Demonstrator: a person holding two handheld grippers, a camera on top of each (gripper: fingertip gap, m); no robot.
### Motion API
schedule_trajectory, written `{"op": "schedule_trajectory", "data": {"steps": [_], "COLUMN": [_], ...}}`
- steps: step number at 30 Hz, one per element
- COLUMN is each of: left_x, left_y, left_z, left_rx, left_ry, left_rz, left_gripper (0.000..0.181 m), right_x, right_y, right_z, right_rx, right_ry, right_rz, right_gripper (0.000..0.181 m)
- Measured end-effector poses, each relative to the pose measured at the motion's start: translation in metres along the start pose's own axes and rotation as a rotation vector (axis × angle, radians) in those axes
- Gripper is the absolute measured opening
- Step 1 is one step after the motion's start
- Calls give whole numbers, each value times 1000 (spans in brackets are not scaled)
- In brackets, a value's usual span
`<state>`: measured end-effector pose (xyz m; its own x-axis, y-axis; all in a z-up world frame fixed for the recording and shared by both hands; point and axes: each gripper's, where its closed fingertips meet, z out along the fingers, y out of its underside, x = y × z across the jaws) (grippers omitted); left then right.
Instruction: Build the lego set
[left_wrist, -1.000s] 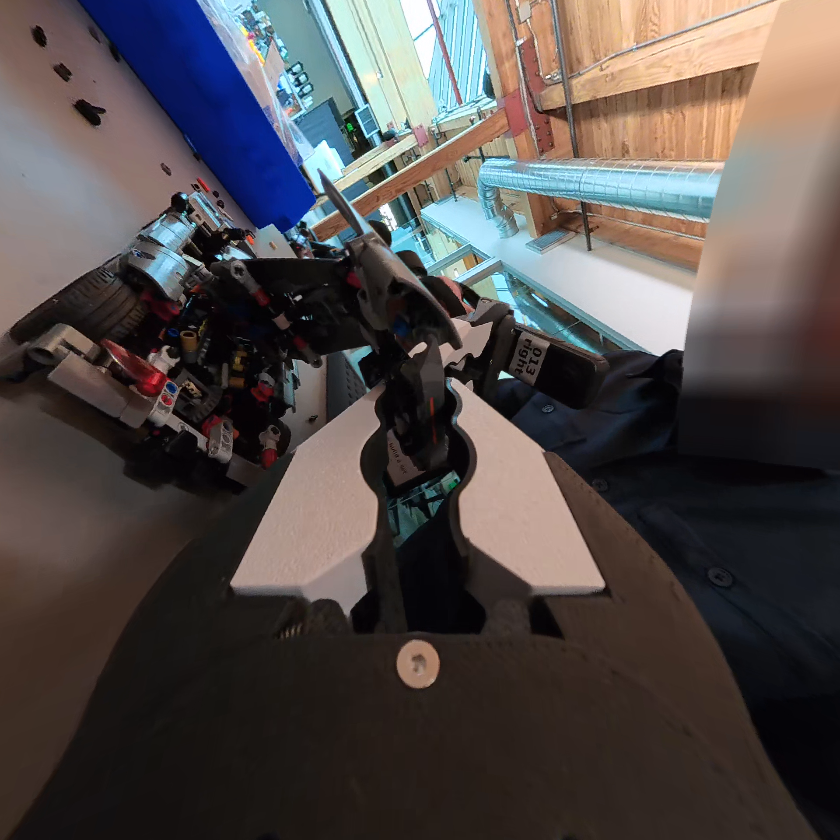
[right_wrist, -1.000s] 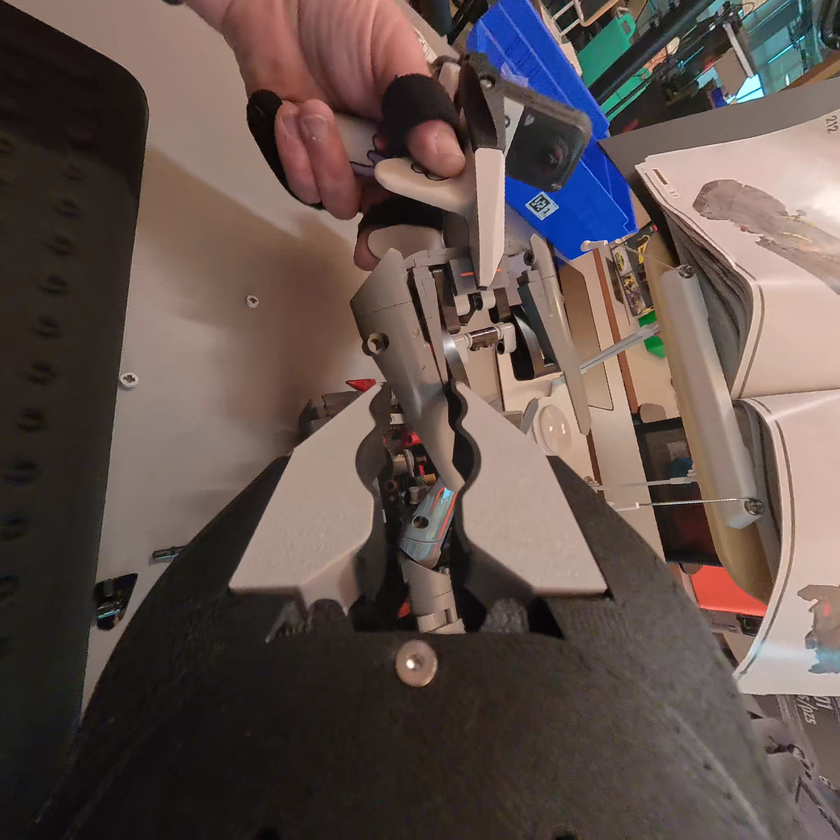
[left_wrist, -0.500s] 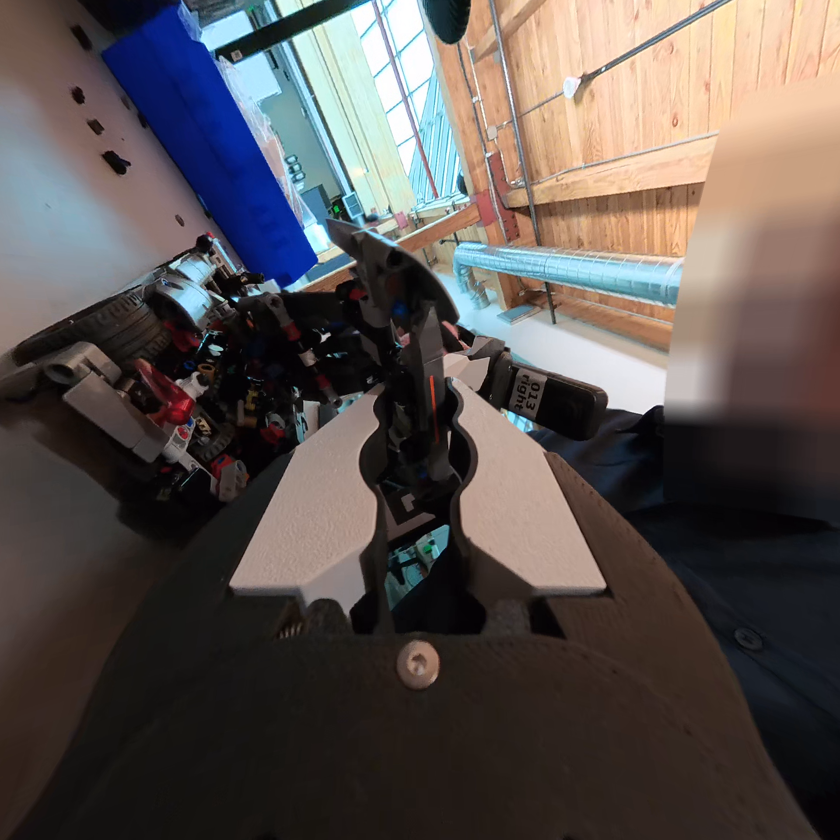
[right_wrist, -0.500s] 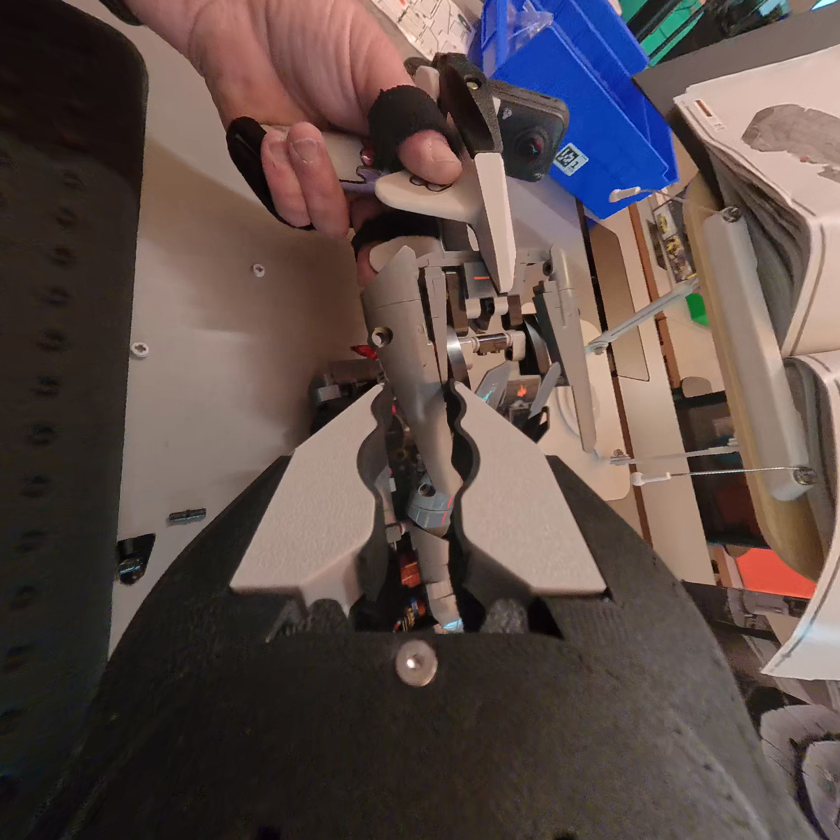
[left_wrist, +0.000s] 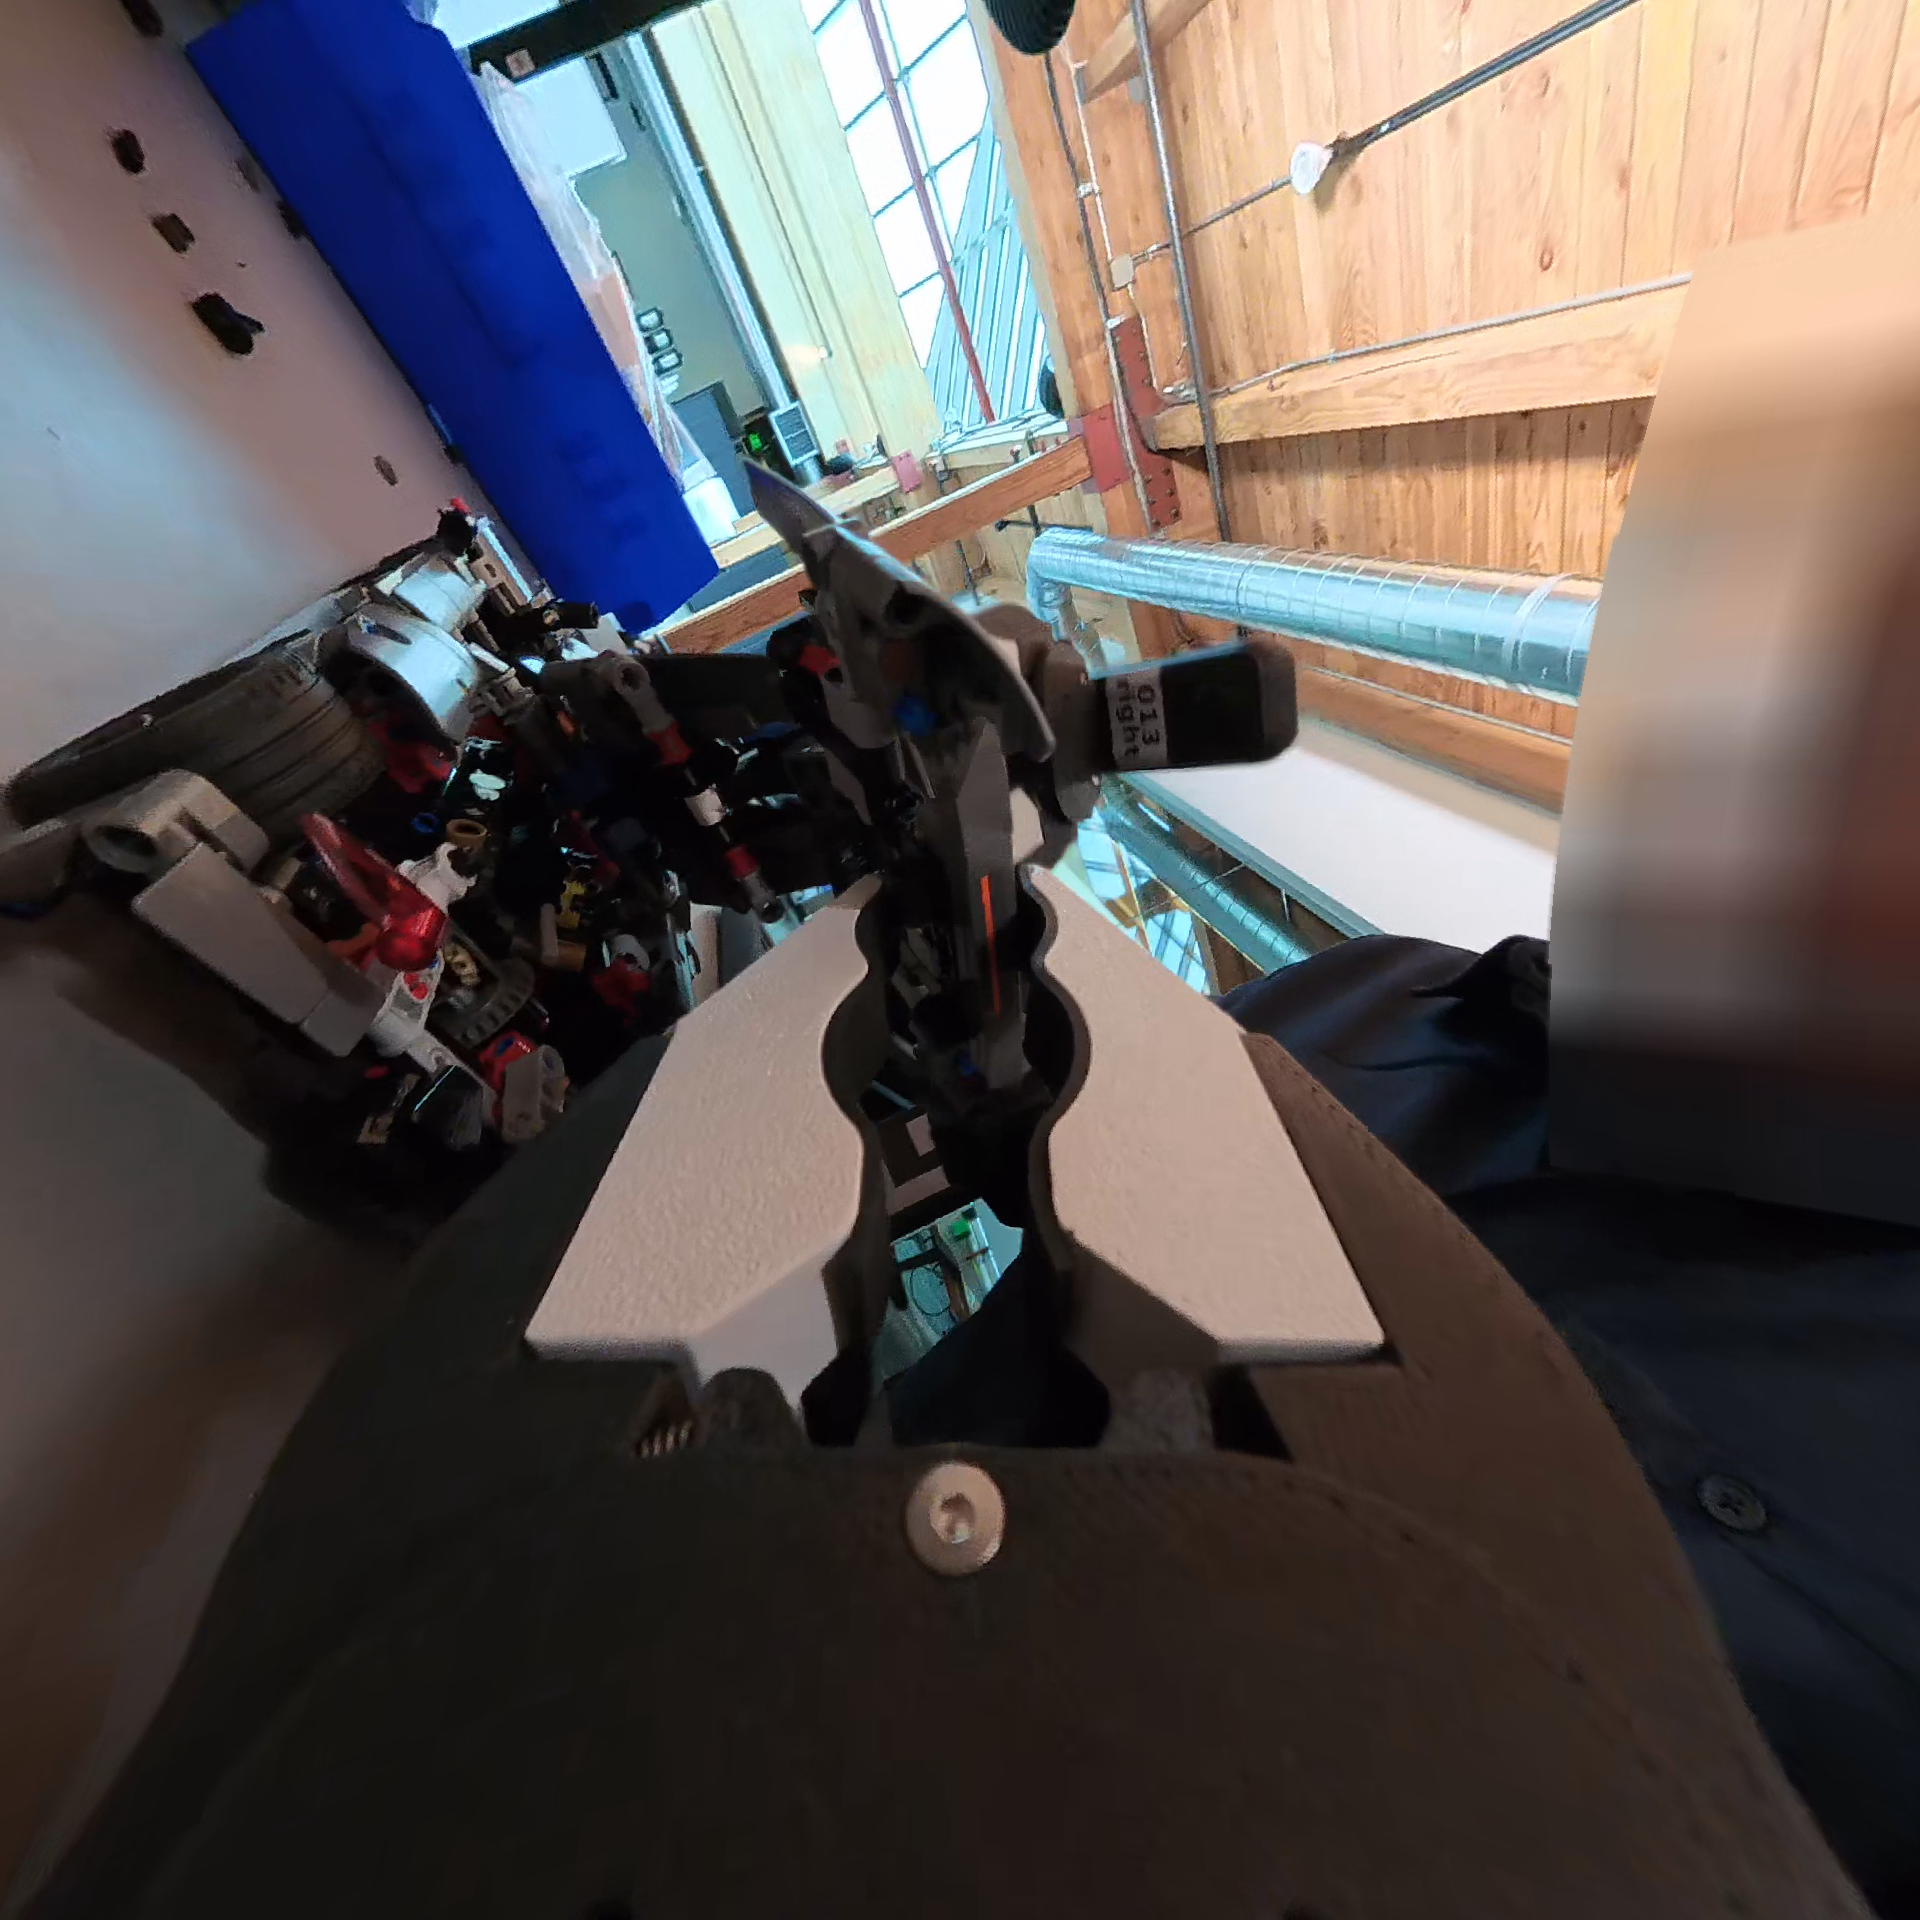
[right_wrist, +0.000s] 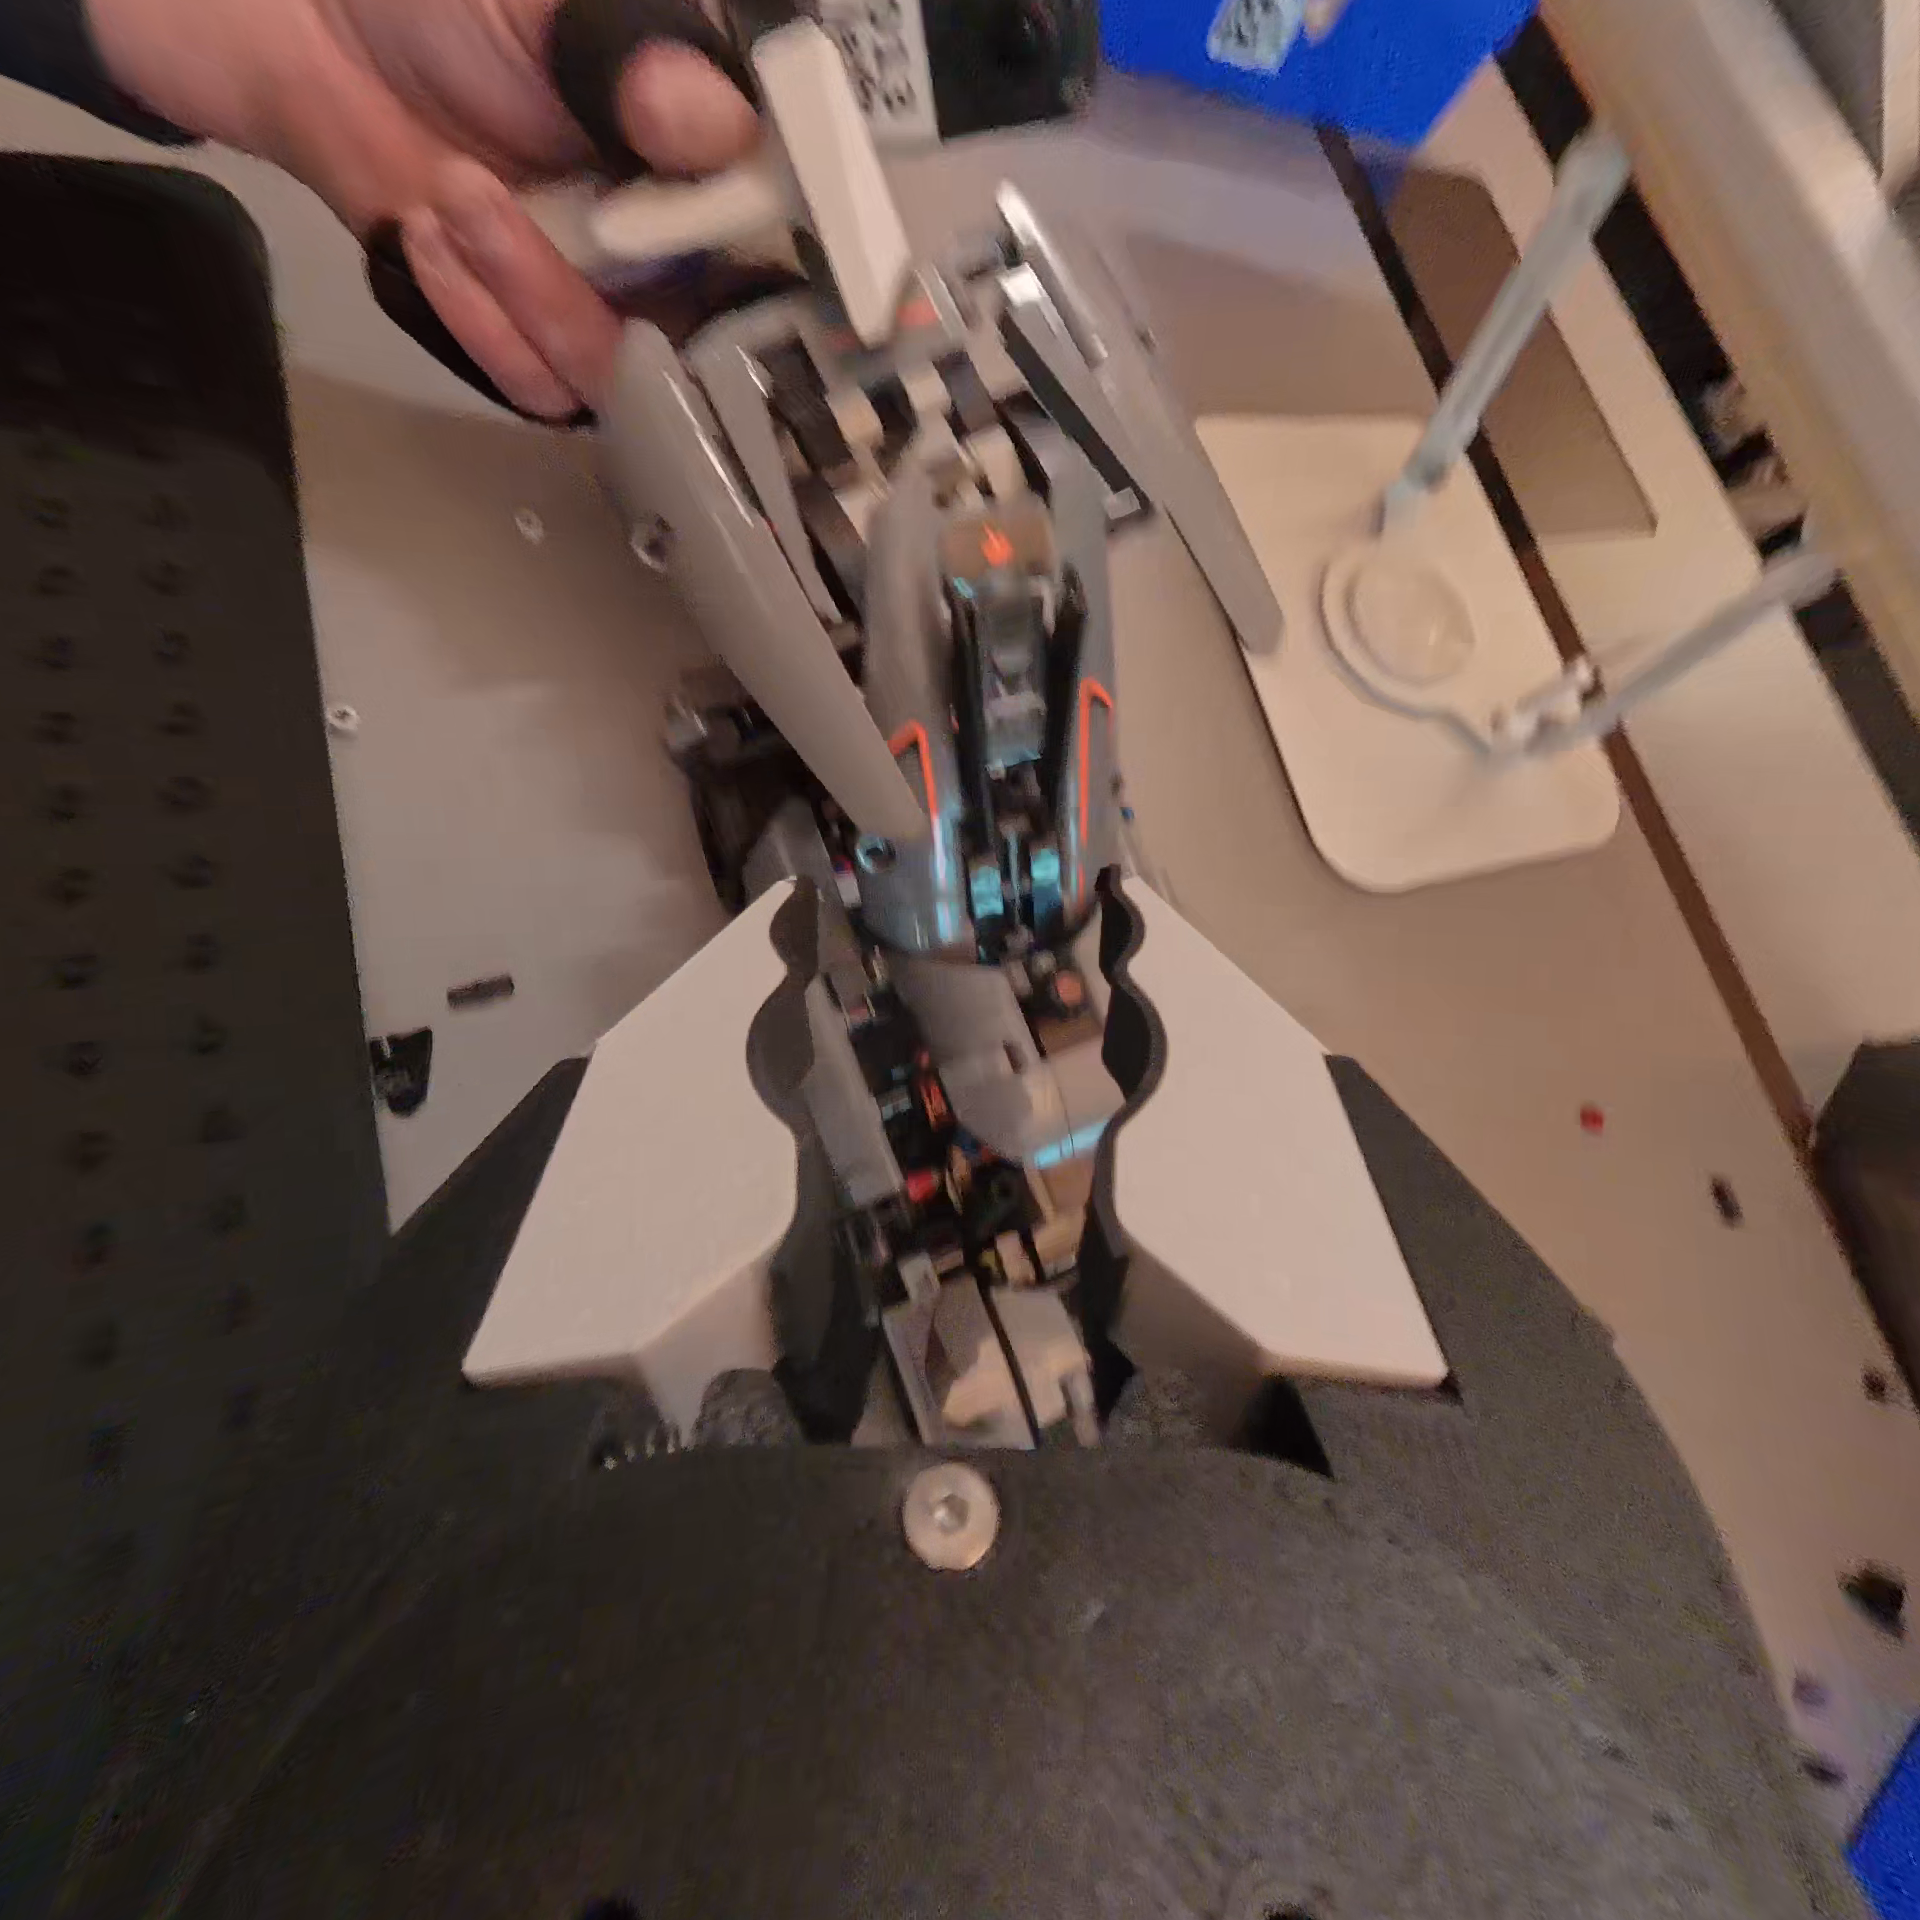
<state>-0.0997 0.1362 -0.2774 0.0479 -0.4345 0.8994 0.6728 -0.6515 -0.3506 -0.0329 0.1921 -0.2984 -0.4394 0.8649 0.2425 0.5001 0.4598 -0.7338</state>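
Observation:
The lego car model (left_wrist: 436, 831), with a black tyre (left_wrist: 239, 727) and red tail lights, lies on the pale table. My left gripper (left_wrist: 951, 904) is shut on a dark panel with an orange stripe (left_wrist: 982, 935) that sticks up from the model. In the blurred right wrist view, my right gripper (right_wrist: 951, 883) has its jaws partly apart over the grey model body (right_wrist: 977, 665). A long grey panel (right_wrist: 727, 582) ends just ahead of the jaws. A hand (right_wrist: 416, 135) holds the left gripper's white finger (right_wrist: 831, 177) at the top of the model.
A blue bin (left_wrist: 468, 312) stands behind the model and also shows in the right wrist view (right_wrist: 1299, 52). A white stand base (right_wrist: 1455, 727) sits to the right, a black perforated mat (right_wrist: 135, 727) to the left, with small loose pieces (right_wrist: 478, 992). A person's dark shirt (left_wrist: 1558, 1247) is close.
My right gripper's jaws have widened off the grey panel, and its view has swung over the model. My left gripper keeps its hold on the striped panel.

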Motion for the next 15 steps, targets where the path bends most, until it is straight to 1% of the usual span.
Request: {"op": "schedule_trajectory", "data": {"steps": [1,2,4,7,8,9,10,11,13,15], "left_x": [0,1,2,6,7,7,8,9,8,7], "left_y": [1,2,2,1,1,1,1,2,0,-1], "left_z": [-1,-3,-7,-15,-17,-19,-22,-24,-26,-27], "left_rx": [-7,-11,-18,-39,-46,-49,-53,-56,-38,-24], "left_ry": [4,6,3,-1,-8,-16,-16,-16,-31,-19], "left_rz": [-2,-6,1,15,22,26,29,31,40,27], "left_gripper": [18,18,18,17,17,17,17,16,15,14], "right_x": [5,12,26,35,42,42,38,36,21,10], "right_y": [10,20,40,78,88,93,99,110,129,149], "right_z": [-5,-10,-21,-34,-39,-44,-47,-52,-52,-50], "right_rx": [-25,-54,-96,-201,-222,-208,-213,-242,-310,-384], "right_ry": [-5,6,55,116,172,189,179,197,178,174], "right_rz": [45,97,191,306,338,381,439,494,567,589], "right_gripper": [56,64,67,82,77,75,79,85,100,105]}}
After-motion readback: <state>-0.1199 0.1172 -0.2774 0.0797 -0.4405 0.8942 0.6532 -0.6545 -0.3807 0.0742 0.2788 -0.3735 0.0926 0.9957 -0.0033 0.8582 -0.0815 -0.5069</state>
